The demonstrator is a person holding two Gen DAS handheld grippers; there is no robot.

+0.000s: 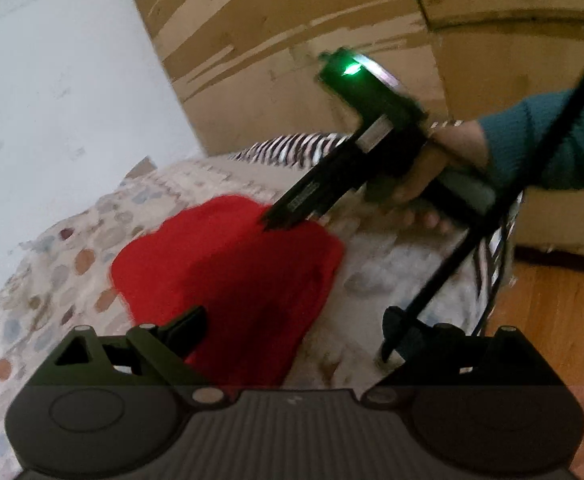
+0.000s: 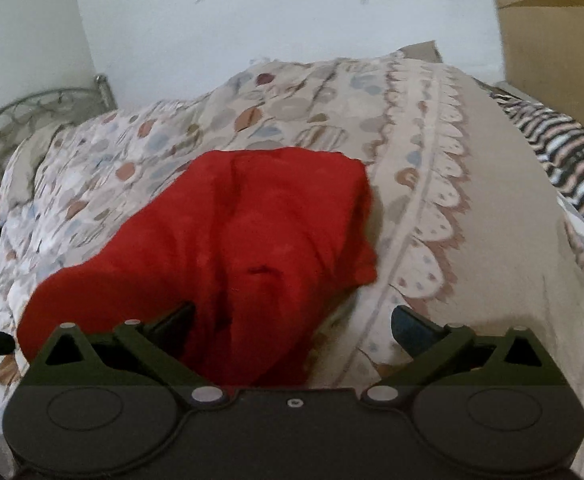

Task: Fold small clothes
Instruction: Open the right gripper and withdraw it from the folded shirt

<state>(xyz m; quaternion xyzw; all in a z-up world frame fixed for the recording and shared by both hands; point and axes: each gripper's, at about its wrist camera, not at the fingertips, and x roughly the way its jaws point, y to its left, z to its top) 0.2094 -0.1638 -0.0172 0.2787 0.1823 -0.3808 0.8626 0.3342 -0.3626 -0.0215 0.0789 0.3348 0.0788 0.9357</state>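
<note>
A small red garment [image 2: 232, 240] lies folded over in a rumpled heap on the patterned bedspread [image 2: 412, 152]. My right gripper [image 2: 294, 320] hovers over its near edge, open wide. The left finger overlaps the red cloth, the right finger is over the bedspread, and nothing is pinched. In the left wrist view the same red garment [image 1: 228, 276] sits ahead of my left gripper [image 1: 292, 320], which is also open with nothing held. There the right gripper [image 1: 280, 218], held by a hand [image 1: 452, 152] in a teal sleeve, points down at the garment's far edge.
A striped black-and-white cloth [image 2: 564, 160] lies at the bed's far side. Cardboard boxes [image 1: 292, 40] stand behind the bed by a white wall [image 1: 52, 80]. A metal bed frame [image 2: 32, 112] shows at left, and wooden floor [image 1: 552, 312] at right. A black cable [image 1: 492, 208] crosses the left view.
</note>
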